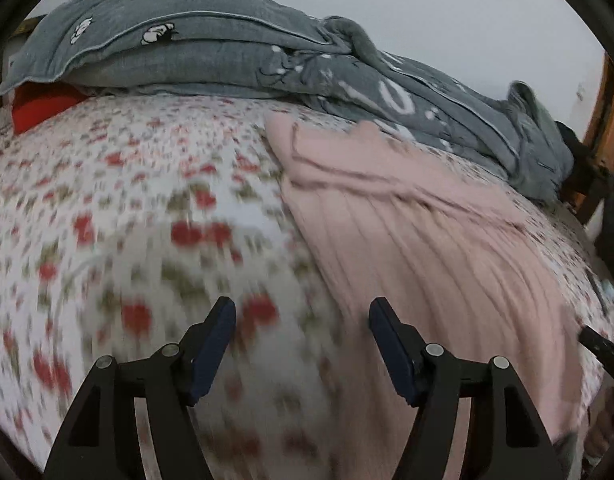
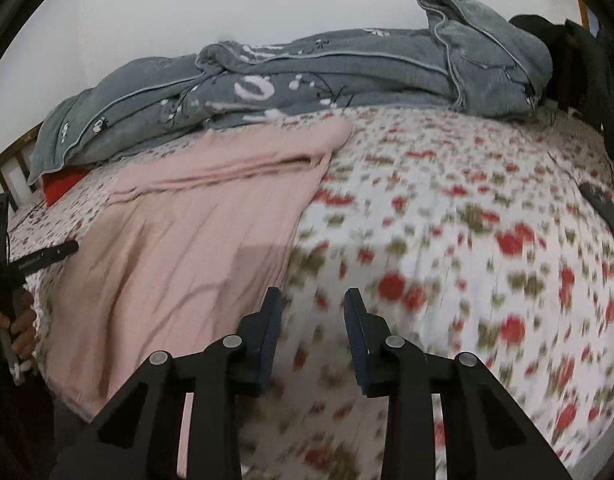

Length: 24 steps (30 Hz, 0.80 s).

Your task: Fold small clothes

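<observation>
Floral bedsheet (image 1: 127, 200) under grey quilt (image 1: 227, 60)

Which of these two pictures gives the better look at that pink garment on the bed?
The right wrist view: the pink garment lies there almost whole and fairly sharp, with its folded top edge clear. The left wrist view shows the same garment smeared by motion blur, its lower part running behind the tool.

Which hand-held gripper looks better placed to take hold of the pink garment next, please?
Probably the left hand-held gripper: its right finger already overlaps the pink garment. The right hand-held gripper hangs over bare floral sheet beside the garment.
</observation>
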Tool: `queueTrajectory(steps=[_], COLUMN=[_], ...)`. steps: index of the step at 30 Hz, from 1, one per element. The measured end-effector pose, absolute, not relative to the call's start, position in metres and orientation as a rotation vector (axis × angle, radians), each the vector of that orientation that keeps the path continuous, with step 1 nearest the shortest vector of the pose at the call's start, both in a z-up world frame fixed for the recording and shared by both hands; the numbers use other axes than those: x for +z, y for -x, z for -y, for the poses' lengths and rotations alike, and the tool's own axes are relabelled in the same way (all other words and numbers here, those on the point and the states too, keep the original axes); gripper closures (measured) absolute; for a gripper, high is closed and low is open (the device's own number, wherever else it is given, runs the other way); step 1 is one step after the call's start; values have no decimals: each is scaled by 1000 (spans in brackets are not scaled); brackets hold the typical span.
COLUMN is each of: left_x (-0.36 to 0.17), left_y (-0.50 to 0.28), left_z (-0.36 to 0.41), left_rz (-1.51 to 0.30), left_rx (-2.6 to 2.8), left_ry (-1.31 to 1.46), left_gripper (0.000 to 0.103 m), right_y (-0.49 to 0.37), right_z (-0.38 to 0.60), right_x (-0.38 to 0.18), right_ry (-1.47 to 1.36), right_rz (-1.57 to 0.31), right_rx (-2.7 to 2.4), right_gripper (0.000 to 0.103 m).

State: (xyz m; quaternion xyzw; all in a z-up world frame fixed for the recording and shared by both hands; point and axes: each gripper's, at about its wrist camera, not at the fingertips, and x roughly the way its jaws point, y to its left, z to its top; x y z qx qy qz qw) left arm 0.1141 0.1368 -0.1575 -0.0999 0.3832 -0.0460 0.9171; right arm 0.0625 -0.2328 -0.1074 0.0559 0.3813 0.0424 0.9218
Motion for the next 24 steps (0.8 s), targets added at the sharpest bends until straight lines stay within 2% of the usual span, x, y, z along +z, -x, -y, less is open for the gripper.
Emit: queueTrajectory(steps=[4,6,8,11,15,17,18,19,20,21,22,24], left_x=[-164,-170,-175,-181,-184,-185,-185,-185,-182,-181,-179,-175], left_y=[-69,-51,-40,-30,-23,-23,-24,-24,-24,-25,-25,-23], left_z=[-124,-117,-111,-101,-77,-67,-63,-61,-61,-63,-69,-88], left_rz=[-787,-805,-828,-846,-834,-819,-810,-798,-790,-791,-796,-793], left_rx=[-123,-145,-151,-169,-114,-82,-61,-45,-29,-14,-14,-28], left_ry=[170,175,195,229,139,96,77,60,57,58,75,147], left_gripper=[35,35,35,35,35,41,56,73,83,95,96,96], right_y=[-37,-24,-14,-7,-9,-13,-16,-16,-15,-15,-12,-2], right_z=[224,219,213,204,185,175,167,161,156,152,152,161], right_x=[-111,-113,-118,-128,-143,-148,-150,-150,-150,-150,-147,-137], right_ry=[-133,-134,-131,-140,-118,-100,-67,-27,10,28,34,15], right_rz=[-791,-785,-782,-800,-832,-836,-837,-820,-806,-799,-786,-724], right_rx=[125,142,160,177,185,182,155,125,100,102,103,89], right_gripper=[65,52,48,48,48,48,48,49,65,90,98,98])
